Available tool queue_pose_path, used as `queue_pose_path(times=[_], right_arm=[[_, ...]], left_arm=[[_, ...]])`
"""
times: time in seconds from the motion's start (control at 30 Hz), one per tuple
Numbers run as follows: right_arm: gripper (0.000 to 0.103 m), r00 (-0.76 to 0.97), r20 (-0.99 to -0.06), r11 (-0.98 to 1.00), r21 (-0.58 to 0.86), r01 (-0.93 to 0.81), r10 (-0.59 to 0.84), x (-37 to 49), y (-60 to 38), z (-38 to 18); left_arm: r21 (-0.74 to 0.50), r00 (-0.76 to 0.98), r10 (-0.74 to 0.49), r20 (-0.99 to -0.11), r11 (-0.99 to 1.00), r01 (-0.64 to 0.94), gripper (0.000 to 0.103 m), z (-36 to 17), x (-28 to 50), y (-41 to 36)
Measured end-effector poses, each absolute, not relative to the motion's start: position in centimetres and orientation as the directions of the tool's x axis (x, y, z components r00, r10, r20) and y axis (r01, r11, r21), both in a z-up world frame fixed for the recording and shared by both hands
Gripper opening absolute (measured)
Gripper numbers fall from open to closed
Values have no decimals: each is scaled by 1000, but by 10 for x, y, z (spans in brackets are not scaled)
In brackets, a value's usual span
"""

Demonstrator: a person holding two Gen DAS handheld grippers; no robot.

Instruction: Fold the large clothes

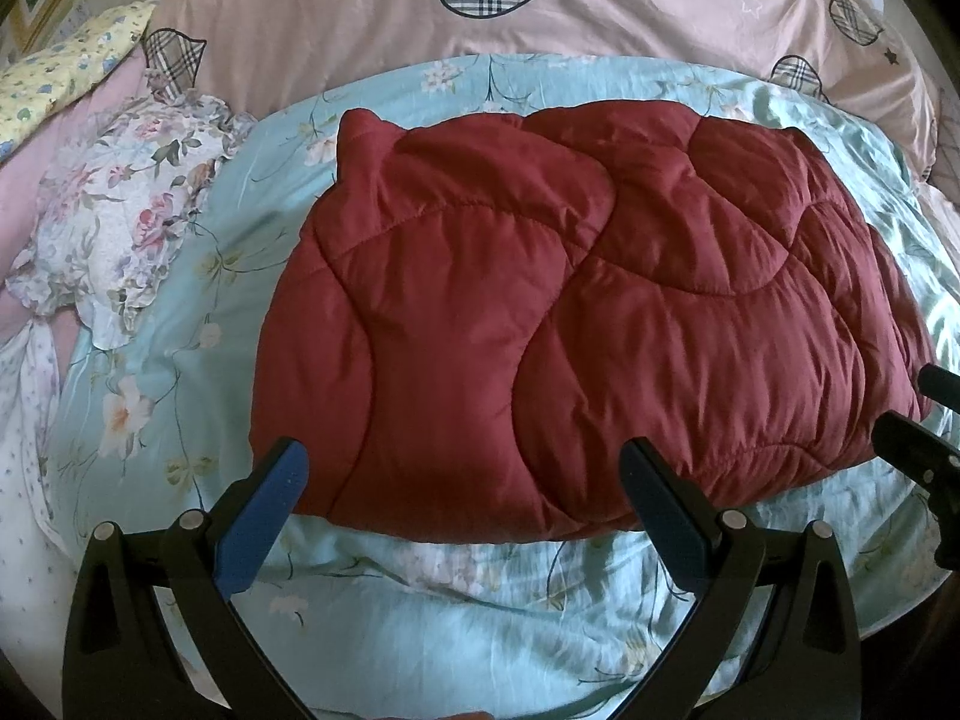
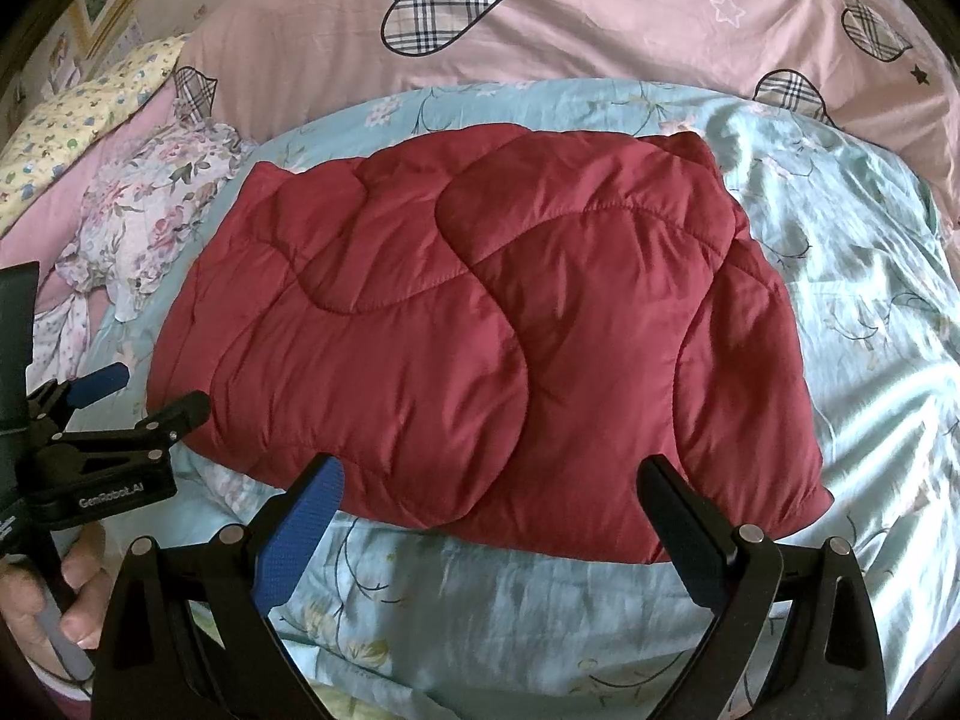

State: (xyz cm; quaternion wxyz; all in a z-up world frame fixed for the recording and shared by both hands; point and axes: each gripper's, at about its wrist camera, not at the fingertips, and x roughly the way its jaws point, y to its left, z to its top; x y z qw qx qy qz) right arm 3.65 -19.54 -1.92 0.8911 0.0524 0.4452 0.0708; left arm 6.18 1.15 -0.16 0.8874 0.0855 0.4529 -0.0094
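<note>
- The left tool (image 1: 462,468) hovers at the near edge of the bed, its two fingers spread wide and holding nothing; one blue pad (image 1: 264,516) faces inward.
- The right tool (image 2: 489,489) is likewise spread wide and empty, just before the near hem of the garment.
- A hand (image 2: 54,594) grips the left tool's handle at the lower left of the right wrist view.
- The red quilted coat (image 1: 576,324) lies folded into a thick bundle on the light blue floral sheet (image 1: 456,612), in the middle of the bed.
- To the left, a ruffled floral cloth (image 1: 126,210) lies beside the coat.
- Beyond, a pink quilt with plaid hearts (image 2: 600,18) lies across the far side, with a yellow patterned pillow (image 2: 78,114) at far left.
</note>
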Motion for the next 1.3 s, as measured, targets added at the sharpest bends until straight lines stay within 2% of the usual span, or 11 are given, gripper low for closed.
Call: queue_pose_path(times=[1.3], right_arm=[[99,607,-774,983,165,-81,180,35,-196,-13]], left_arm=[[147,600,67,-797,985,85,103,3,65,11]])
